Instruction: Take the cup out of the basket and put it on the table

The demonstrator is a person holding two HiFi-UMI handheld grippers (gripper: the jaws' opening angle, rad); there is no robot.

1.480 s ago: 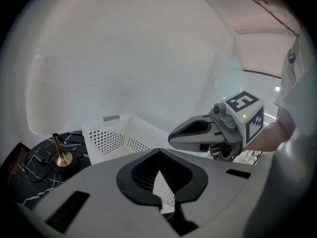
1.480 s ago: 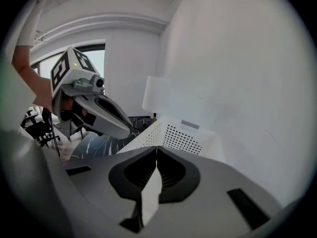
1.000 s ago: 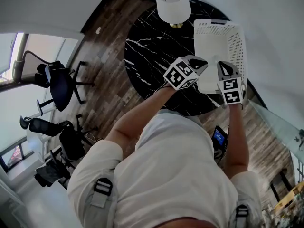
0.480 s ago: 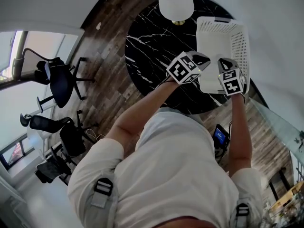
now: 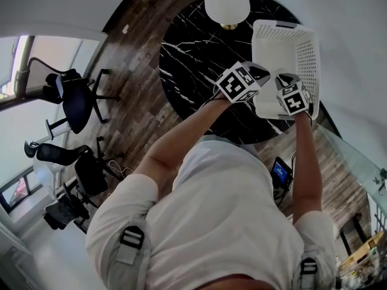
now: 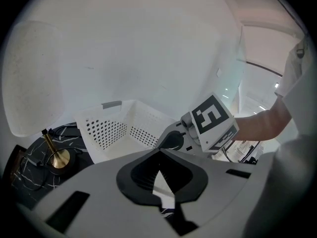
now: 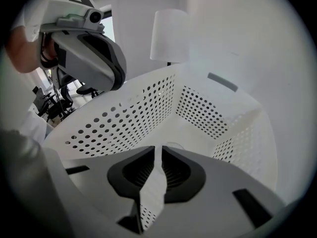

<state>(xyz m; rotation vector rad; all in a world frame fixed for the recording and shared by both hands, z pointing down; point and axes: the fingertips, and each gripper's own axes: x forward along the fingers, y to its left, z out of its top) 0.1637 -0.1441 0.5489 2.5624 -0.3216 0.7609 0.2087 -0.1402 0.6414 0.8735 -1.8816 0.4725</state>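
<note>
Head view shows both grippers farther forward than a second ago. The left gripper [image 5: 259, 73] has left the bare table [image 5: 193, 59] and come up to the near left corner of the basket [image 5: 302, 53]. The right gripper [image 5: 285, 80] has crossed the near rim, and its fingers now point inside. The basket, the table and the lamp [image 5: 225, 2] lie as they did before.

Left gripper view has the black pads [image 6: 138, 175] meeting at their tips with nothing between them. The basket's perforated wall stands just ahead of those tips and to their left. The other gripper is close on their right, and the lamp's brass foot sits far to their left on the marble.

Right gripper view has the pads [image 7: 181, 172] standing a narrow slit apart, and only the white basket floor shows through the slit. Just beyond the fingertips, a little to their right, a faint curved outline [image 7: 171, 146] lies on that floor. It is probably the cup, but it is pale against the white plastic and mostly covered by the pads, so its shape and stance cannot be told. From the head, the right gripper's cube covers that spot and no cup can be made out there.
</note>
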